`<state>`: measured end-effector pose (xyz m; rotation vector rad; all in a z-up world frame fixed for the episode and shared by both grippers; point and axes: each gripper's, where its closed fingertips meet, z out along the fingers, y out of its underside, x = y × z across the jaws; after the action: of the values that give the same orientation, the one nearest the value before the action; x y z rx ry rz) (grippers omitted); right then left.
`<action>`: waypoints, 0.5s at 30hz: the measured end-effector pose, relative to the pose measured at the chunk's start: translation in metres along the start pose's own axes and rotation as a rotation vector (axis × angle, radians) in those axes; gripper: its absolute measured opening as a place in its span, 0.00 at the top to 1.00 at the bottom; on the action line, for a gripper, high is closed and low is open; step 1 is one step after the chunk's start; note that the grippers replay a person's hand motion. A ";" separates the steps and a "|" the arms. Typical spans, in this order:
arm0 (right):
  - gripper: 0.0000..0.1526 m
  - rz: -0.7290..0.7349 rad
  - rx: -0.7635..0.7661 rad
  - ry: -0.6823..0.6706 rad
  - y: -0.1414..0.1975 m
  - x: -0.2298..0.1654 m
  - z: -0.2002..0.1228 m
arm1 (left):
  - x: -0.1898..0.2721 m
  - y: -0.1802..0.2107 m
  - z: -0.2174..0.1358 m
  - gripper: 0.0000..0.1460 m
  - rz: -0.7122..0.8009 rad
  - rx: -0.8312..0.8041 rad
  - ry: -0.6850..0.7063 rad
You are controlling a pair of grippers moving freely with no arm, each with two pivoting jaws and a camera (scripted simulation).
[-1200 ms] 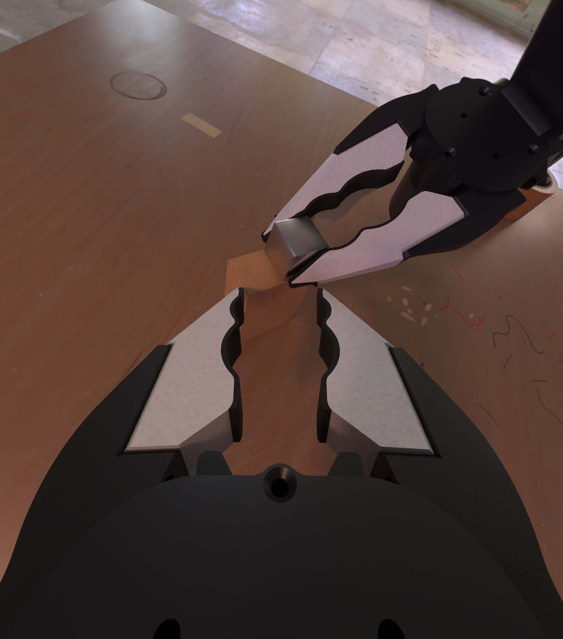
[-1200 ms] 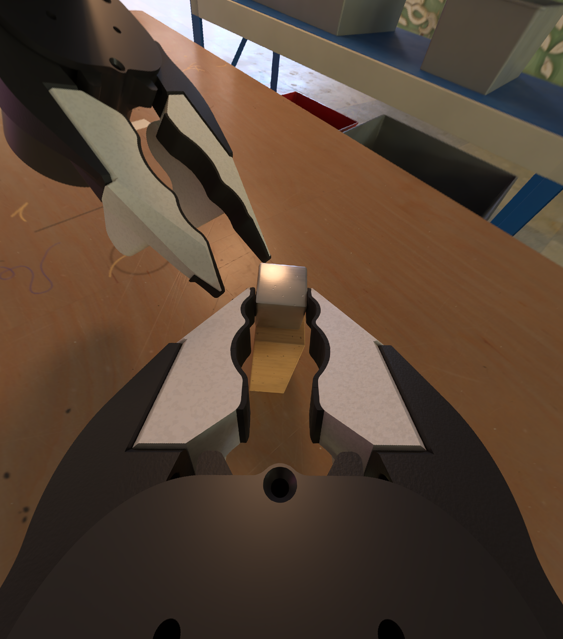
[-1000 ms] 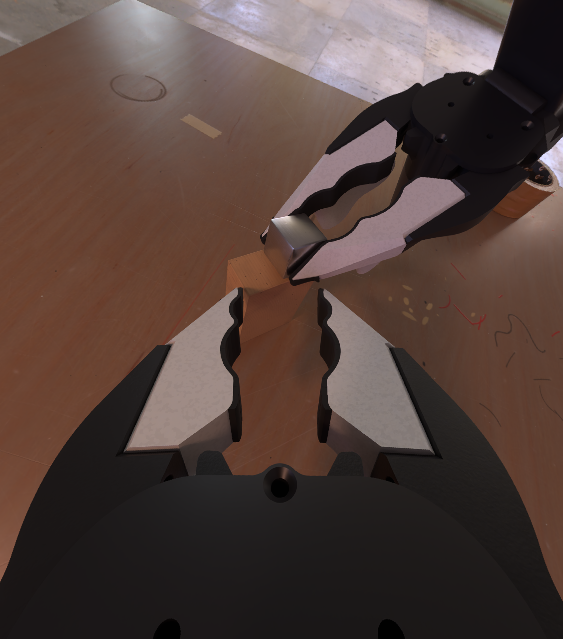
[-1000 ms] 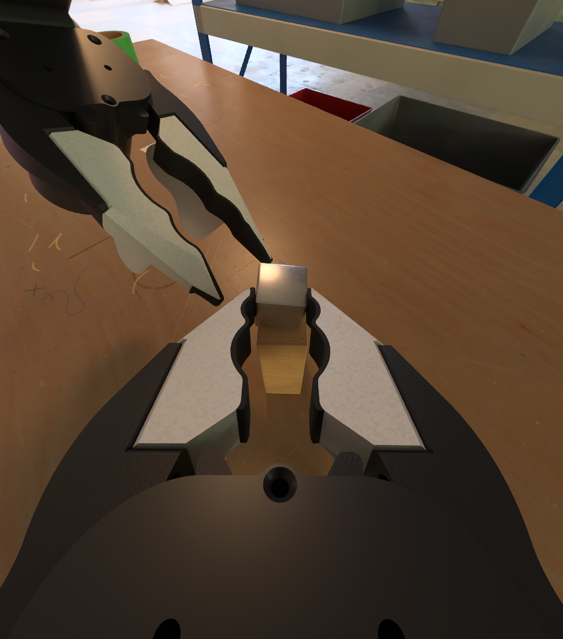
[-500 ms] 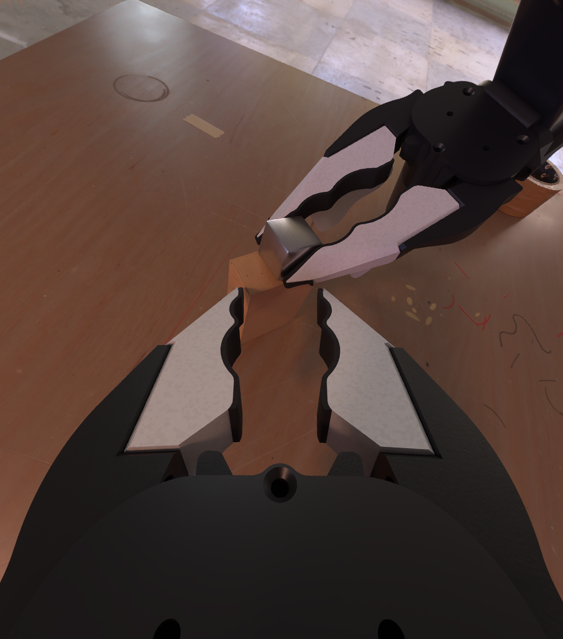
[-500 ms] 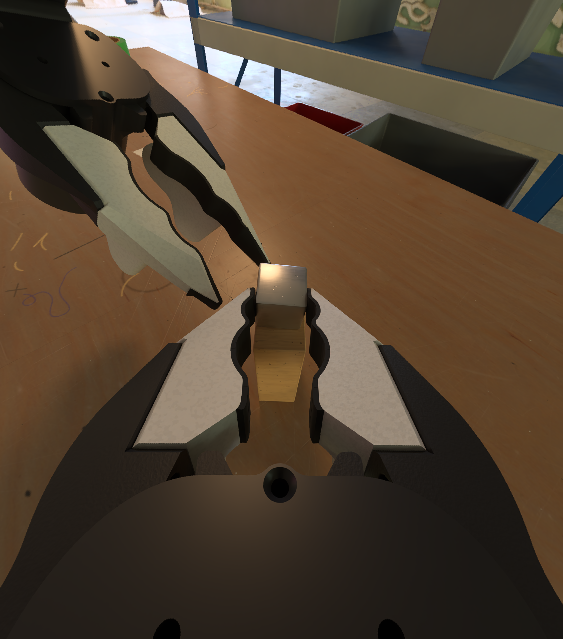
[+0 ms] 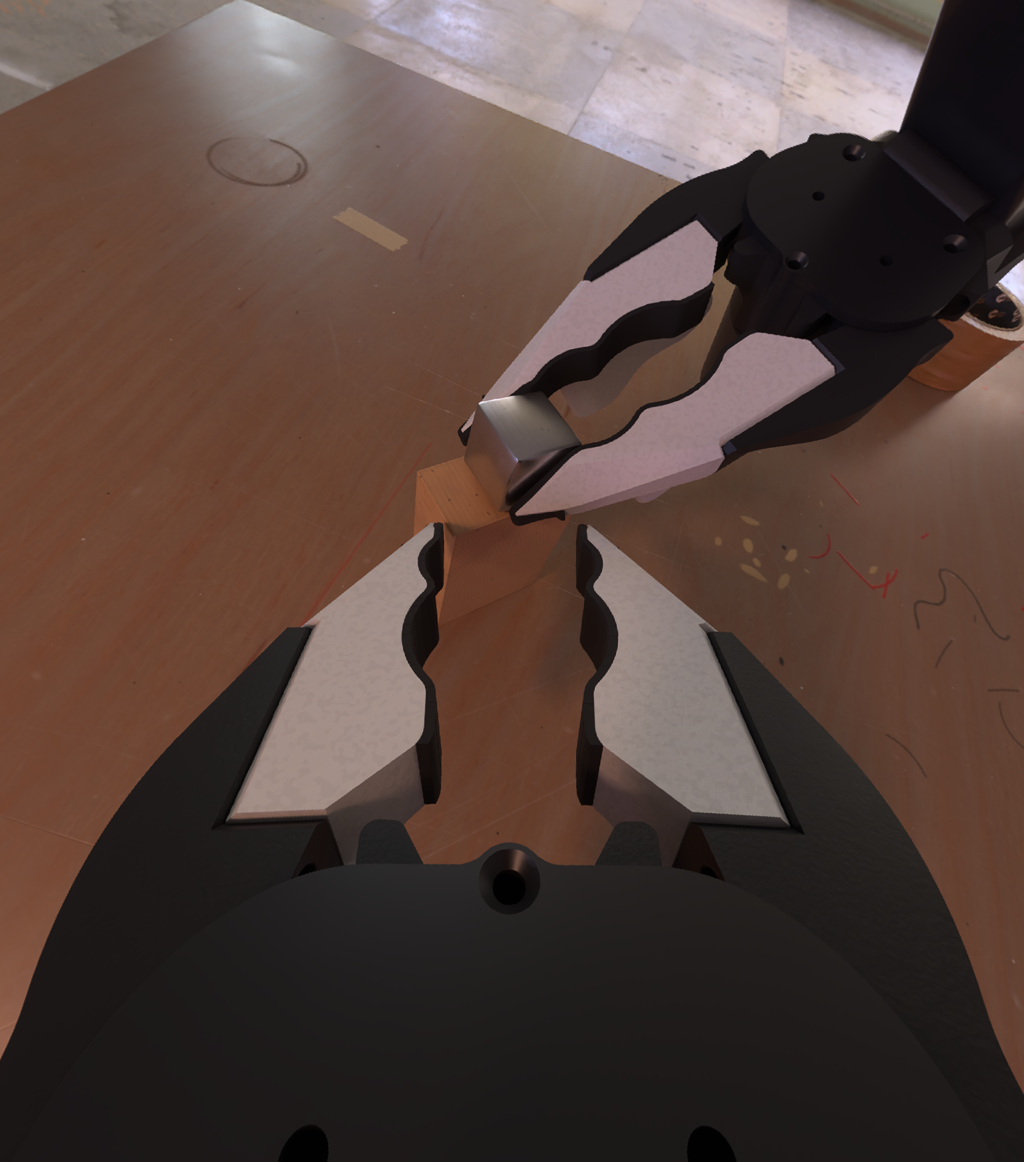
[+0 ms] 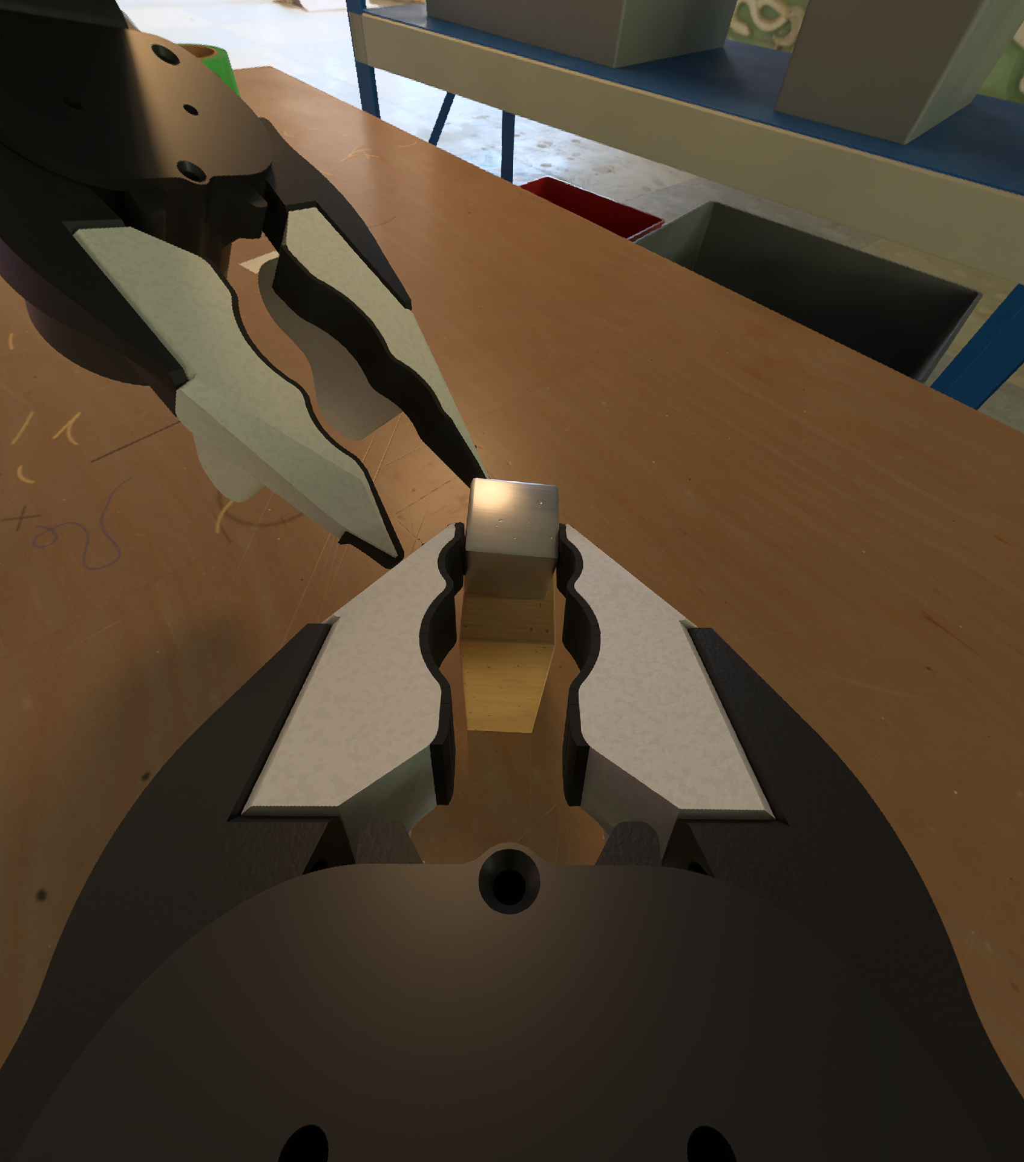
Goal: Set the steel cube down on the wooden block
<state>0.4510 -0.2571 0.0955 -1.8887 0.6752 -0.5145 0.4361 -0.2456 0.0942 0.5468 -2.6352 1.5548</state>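
Note:
The steel cube (image 7: 516, 440) is clamped between the fingertips of my right gripper (image 7: 497, 468), which comes in from the upper right. The cube sits over the far part of the wooden block's (image 7: 484, 566) top; I cannot tell if they touch. In the right wrist view the cube (image 8: 512, 522) is at the tips of my right gripper (image 8: 509, 541), with the wooden block (image 8: 506, 666) below between the fingers. My left gripper (image 7: 509, 534) is open and empty, its tips at either side of the block's near face. It also shows in the right wrist view (image 8: 434, 512), just left of the cube.
A brown tape roll (image 7: 962, 352) stands behind the right gripper near the table's far edge. A strip of tape (image 7: 371, 227) and a ring mark (image 7: 258, 162) lie on the table. Beyond the table stand a grey bin (image 8: 811, 289), a red bin (image 8: 585, 201) and a blue-framed shelf (image 8: 685, 94).
My right gripper has shifted the cube slightly left and farther across the block's top, so more of that top shows in the right wrist view. The left gripper has stayed open and nearly still.

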 end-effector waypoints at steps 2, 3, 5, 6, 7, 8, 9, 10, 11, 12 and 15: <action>0.81 -0.003 0.001 0.003 0.000 0.000 0.001 | 0.000 0.000 0.000 0.71 -0.001 -0.009 -0.005; 0.81 -0.007 0.000 0.007 -0.001 0.000 0.001 | -0.001 0.000 -0.001 0.71 -0.006 -0.017 -0.004; 0.81 -0.015 -0.002 0.017 -0.002 0.000 0.001 | -0.001 -0.001 -0.002 0.70 -0.014 -0.024 -0.002; 0.81 -0.017 -0.003 0.022 -0.002 0.001 0.001 | -0.001 -0.001 -0.002 0.70 -0.018 -0.023 -0.002; 0.81 -0.018 -0.004 0.025 -0.002 0.001 0.001 | -0.001 0.000 -0.001 0.70 -0.018 -0.025 -0.003; 0.81 -0.018 -0.003 0.027 -0.002 0.001 0.001 | -0.001 0.001 -0.001 0.69 -0.021 -0.033 -0.003; 0.81 -0.017 -0.002 0.029 -0.002 0.001 0.001 | -0.002 0.003 0.000 0.68 -0.022 -0.043 -0.004; 0.81 -0.016 -0.002 0.032 -0.002 0.001 0.001 | -0.003 0.004 0.002 0.66 -0.021 -0.052 -0.015; 0.81 -0.015 -0.003 0.035 -0.002 0.002 0.000 | -0.005 0.005 0.002 0.66 -0.016 -0.057 -0.028; 0.81 -0.015 -0.005 0.039 -0.001 0.002 0.000 | -0.006 0.006 0.002 0.65 -0.013 -0.058 -0.034; 0.79 -0.009 -0.007 0.049 0.000 0.004 -0.003 | -0.006 0.004 0.000 0.65 -0.023 -0.044 -0.031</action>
<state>0.4522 -0.2617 0.0971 -1.8917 0.7022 -0.5668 0.4408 -0.2420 0.0900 0.6007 -2.6686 1.4899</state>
